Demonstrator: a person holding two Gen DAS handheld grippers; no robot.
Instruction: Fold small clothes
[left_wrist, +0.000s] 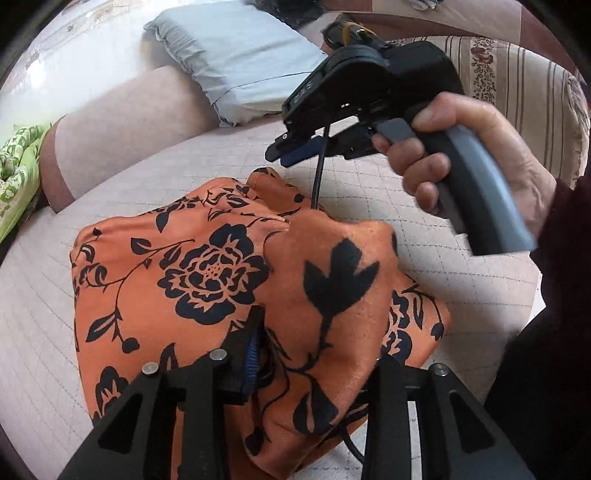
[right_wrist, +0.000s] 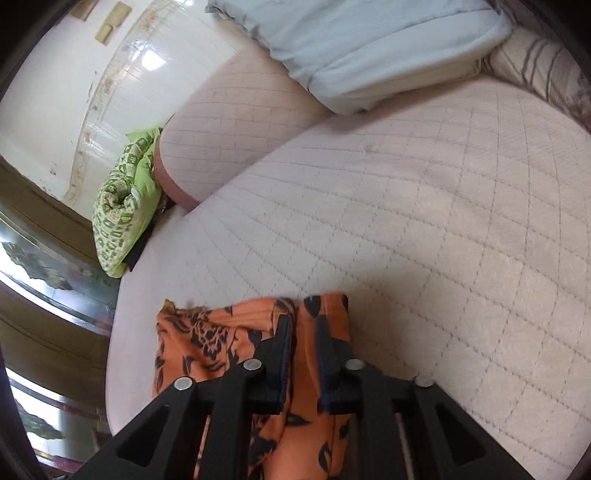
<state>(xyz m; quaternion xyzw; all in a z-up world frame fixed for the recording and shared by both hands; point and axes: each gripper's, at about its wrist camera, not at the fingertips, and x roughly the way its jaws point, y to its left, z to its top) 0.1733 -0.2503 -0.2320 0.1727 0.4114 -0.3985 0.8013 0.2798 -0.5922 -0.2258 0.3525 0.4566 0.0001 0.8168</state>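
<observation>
An orange garment with black flowers (left_wrist: 207, 273) lies bunched on the quilted pale bed cover (left_wrist: 406, 206). In the left wrist view a fold of it drapes over my left gripper (left_wrist: 317, 354) and hides the right finger; the left finger's blue pad (left_wrist: 252, 358) presses into the cloth. The right gripper (left_wrist: 291, 151) shows above the garment's far edge, jaws nearly together, apart from the cloth there. In the right wrist view the garment (right_wrist: 207, 339) runs between the right gripper's (right_wrist: 303, 332) fingers, which stand close together on the fabric.
A light blue pillow (left_wrist: 236, 62) lies at the far side of the bed, also in the right wrist view (right_wrist: 362, 44). A green patterned blanket (right_wrist: 122, 218) sits at the left edge. A striped floral cushion (left_wrist: 517, 81) is at the right.
</observation>
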